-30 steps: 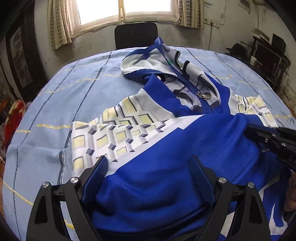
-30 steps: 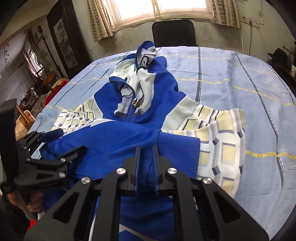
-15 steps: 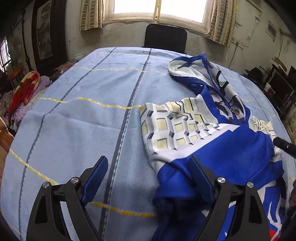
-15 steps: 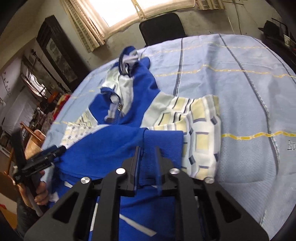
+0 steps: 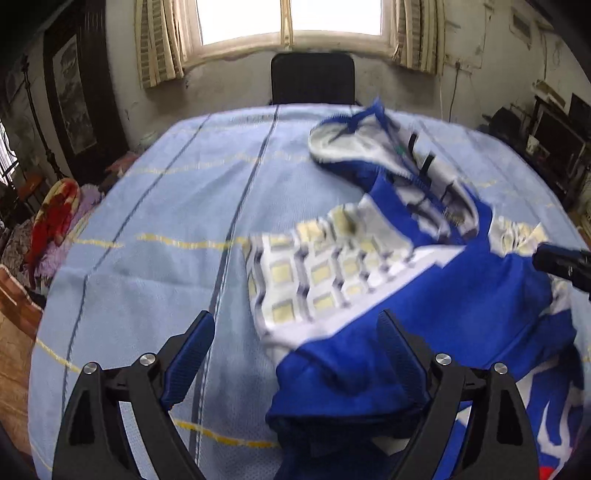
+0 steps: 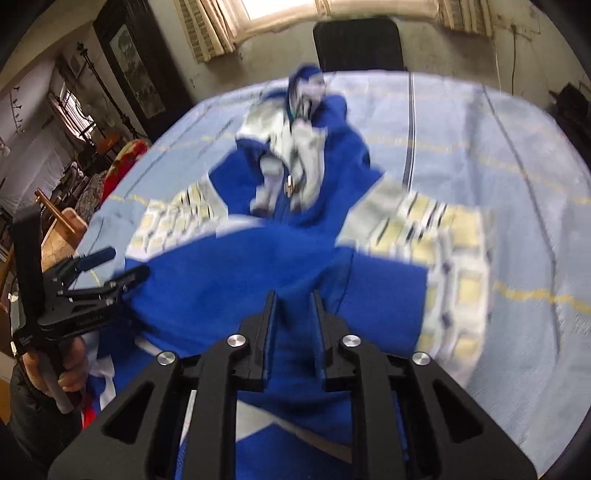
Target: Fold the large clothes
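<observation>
The jacket (image 5: 461,306), blue with white panels and a pattern of pale yellow squares, lies crumpled on the worktop (image 5: 166,229), which is covered by a light blue cloth with dark and yellow stripes. In the left wrist view it fills the right and near part of the surface, its collar and open zip toward the far side, a patterned sleeve spread to the left of the blue body. A blue cuff end sits bunched at the near edge.

The left gripper (image 5: 295,354) has its fingers (image 5: 192,354) wide apart with nothing pressed between them; the blue cuff lies under and beside the right finger, the left finger over bare cloth.

The right gripper (image 6: 293,332) has just been opening its jaws; its fingers (image 6: 267,332) now stand a little apart, with blue jacket fabric visible in the gap, and the pads do not appear to press on it. In this blurred view the second patterned sleeve lies to the right of the blue body.

A hand (image 6: 70,365) grips the left gripper's handle at the near left. A dark chair (image 5: 312,79) stands at the far edge beneath a bright window (image 5: 291,18).
</observation>
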The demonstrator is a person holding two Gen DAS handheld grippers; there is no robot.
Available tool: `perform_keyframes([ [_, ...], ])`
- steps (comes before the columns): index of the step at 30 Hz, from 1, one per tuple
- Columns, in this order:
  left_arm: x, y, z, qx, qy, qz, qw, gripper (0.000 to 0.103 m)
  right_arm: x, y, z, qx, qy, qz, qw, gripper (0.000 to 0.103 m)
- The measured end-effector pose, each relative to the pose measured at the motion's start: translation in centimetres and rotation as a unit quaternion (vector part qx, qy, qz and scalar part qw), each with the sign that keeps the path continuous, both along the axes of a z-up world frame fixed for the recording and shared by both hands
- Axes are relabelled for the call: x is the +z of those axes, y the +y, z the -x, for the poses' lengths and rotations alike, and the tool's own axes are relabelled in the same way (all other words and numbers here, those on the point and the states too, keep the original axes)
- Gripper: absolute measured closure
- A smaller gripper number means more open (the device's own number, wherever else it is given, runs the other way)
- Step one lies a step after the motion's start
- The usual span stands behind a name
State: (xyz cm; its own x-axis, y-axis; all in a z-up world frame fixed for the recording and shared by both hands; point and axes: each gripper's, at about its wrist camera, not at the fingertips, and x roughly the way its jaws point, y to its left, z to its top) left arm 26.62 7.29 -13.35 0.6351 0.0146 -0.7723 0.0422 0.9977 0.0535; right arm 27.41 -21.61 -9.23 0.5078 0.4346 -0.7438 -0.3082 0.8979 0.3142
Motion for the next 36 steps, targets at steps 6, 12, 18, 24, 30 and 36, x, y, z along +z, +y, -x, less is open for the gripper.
perform_keyframes([
  [6, -3.5, -1.8, -1.0, -0.001, 0.021, 0.029, 0.9994, 0.012, 2.3, 1.1, -4.3, -0.040, -0.080, 0.004, 0.996, 0.034],
  [12, -3.9, -2.0, -1.0, -0.004, 0.015, 0.036, 0.9992, 0.009, -0.6, 4.0, -9.9, -0.053, -0.065, 0.028, 0.996, 0.038],
  [18, -3.9, -2.0, -1.1, -0.008, 0.018, 0.040, 0.9990, 0.006, -2.3, 6.5, -14.6, -0.068, -0.048, 0.054, 0.995, 0.038],
  [24, -3.8, -1.9, -1.2, -0.008, 0.018, 0.041, 0.9990, 0.005, -2.1, 8.0, -18.5, -0.088, -0.029, 0.063, 0.994, 0.038],
  [30, -3.8, -1.8, -1.2, -0.009, 0.018, 0.048, 0.9986, 0.005, -3.2, 9.3, -20.8, -0.083, 0.002, 0.081, 0.993, 0.097],
  [36, -3.7, -1.5, -1.2, -0.010, 0.016, 0.061, 0.9980, 0.005, 1.8, 6.6, -16.6, -0.062, -0.063, 0.005, 0.996, 0.097],
])
